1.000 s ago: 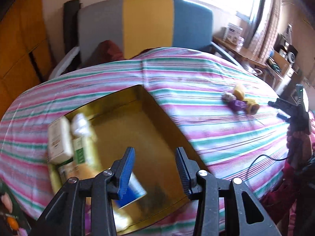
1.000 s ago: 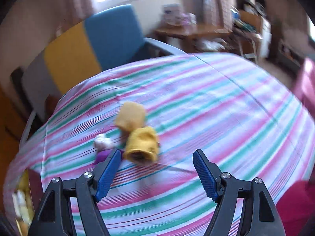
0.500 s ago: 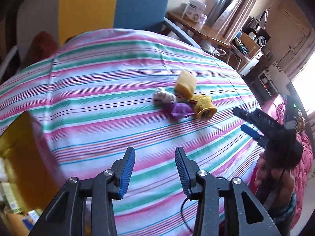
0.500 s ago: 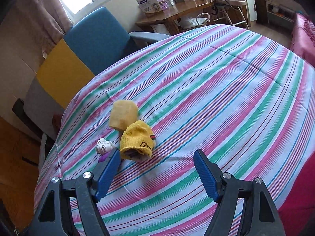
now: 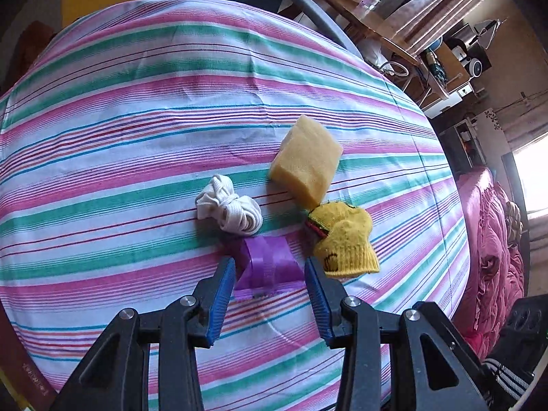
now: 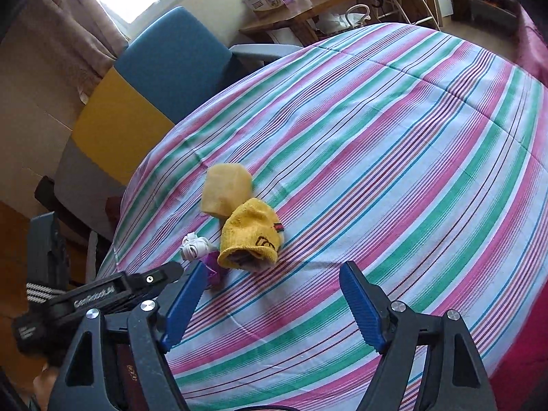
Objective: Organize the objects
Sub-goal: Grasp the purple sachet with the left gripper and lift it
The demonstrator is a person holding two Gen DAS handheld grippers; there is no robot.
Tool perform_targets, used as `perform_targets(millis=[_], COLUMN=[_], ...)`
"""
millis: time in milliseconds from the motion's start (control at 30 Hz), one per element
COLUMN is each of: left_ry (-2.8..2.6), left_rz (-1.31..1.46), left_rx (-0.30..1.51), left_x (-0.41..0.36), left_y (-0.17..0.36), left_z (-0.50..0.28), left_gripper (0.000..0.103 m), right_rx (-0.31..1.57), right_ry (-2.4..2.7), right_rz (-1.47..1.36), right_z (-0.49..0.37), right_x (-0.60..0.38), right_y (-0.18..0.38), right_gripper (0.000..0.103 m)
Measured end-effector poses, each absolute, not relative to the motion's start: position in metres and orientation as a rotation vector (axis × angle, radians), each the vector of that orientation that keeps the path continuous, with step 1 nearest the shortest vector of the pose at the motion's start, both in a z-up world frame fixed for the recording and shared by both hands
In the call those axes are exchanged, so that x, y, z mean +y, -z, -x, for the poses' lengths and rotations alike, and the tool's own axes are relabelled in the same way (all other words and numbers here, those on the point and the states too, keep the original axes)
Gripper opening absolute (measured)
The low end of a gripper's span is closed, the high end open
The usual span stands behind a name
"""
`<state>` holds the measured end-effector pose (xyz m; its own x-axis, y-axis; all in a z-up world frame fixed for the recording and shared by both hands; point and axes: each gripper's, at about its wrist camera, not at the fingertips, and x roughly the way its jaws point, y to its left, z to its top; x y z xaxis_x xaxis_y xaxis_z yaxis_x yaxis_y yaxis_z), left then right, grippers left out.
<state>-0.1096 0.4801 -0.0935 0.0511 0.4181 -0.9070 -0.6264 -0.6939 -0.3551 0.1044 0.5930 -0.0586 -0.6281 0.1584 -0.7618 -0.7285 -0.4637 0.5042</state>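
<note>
Left wrist: blocky porous sponge (image 5: 306, 160)

I'm working in a lived-in home: striped cloth (image 5: 144, 109) over the surface, an armchair (image 6: 164, 65), curtains (image 6: 78, 30), a cluttered wooden desk (image 6: 308, 3).

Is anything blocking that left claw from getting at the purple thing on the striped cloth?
Nothing visible. The left gripper is open, with the purple item lying between its fingertips. The white cord bundle and yellow knit hat sit beyond and to the sides.
</note>
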Motion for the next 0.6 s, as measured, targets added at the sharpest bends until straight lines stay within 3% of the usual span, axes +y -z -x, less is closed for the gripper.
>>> perform_targets(millis=[367, 467, 600], left_ry=[-1.737, -1.734, -1.767], left_rz=[1.609, 1.557, 1.474], left_rx=[0.337, 0.367, 0.385], left_x=[0.503, 0.49, 0.456], left_y=[0.121, 0.119, 0.115], left_z=[0.107, 0.098, 0.08], left_gripper=[0.043, 0.034, 0.034], right_rx=[1.186, 1.191, 1.189], right_ry=[-2.104, -2.089, -2.078], right_rz=[0.856, 0.857, 0.858], right_z=[-0.109, -0.108, -0.109], right_x=[0.597, 0.6, 0.602], right_y=[0.06, 0.062, 0.064], right_gripper=[0.082, 0.082, 0.082])
